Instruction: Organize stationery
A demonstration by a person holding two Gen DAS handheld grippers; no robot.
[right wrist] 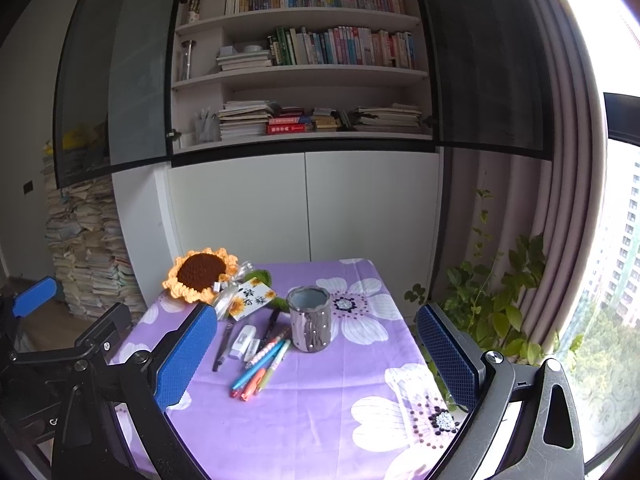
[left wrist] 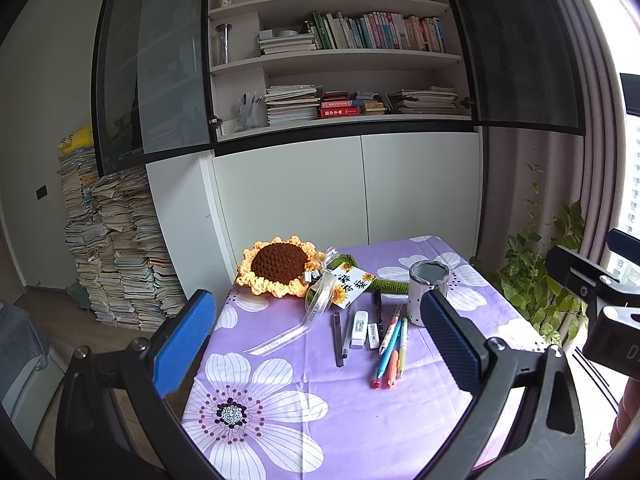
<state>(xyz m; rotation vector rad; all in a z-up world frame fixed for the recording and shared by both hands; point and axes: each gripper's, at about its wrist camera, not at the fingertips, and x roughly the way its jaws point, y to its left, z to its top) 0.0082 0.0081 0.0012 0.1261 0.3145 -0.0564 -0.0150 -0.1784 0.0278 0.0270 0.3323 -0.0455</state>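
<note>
Several pens and markers (left wrist: 390,346) lie side by side on the purple flowered tablecloth (left wrist: 320,392), with a white correction tape (left wrist: 359,328) and a small white eraser (left wrist: 373,335) among them. A silver pen cup (left wrist: 428,292) stands upright right of them. In the right wrist view the pens (right wrist: 260,364), tape (right wrist: 242,342) and cup (right wrist: 310,324) show mid-table. My left gripper (left wrist: 320,344) is open and empty, held above the near table. My right gripper (right wrist: 316,354) is open and empty, also above and short of the items.
A crocheted sunflower (left wrist: 280,270) with ribbon and a card (left wrist: 352,286) lies at the table's far left. A white cabinet and bookshelf (left wrist: 340,80) stand behind. Book stacks (left wrist: 116,260) sit on the floor left; a plant (left wrist: 540,276) and curtain are right.
</note>
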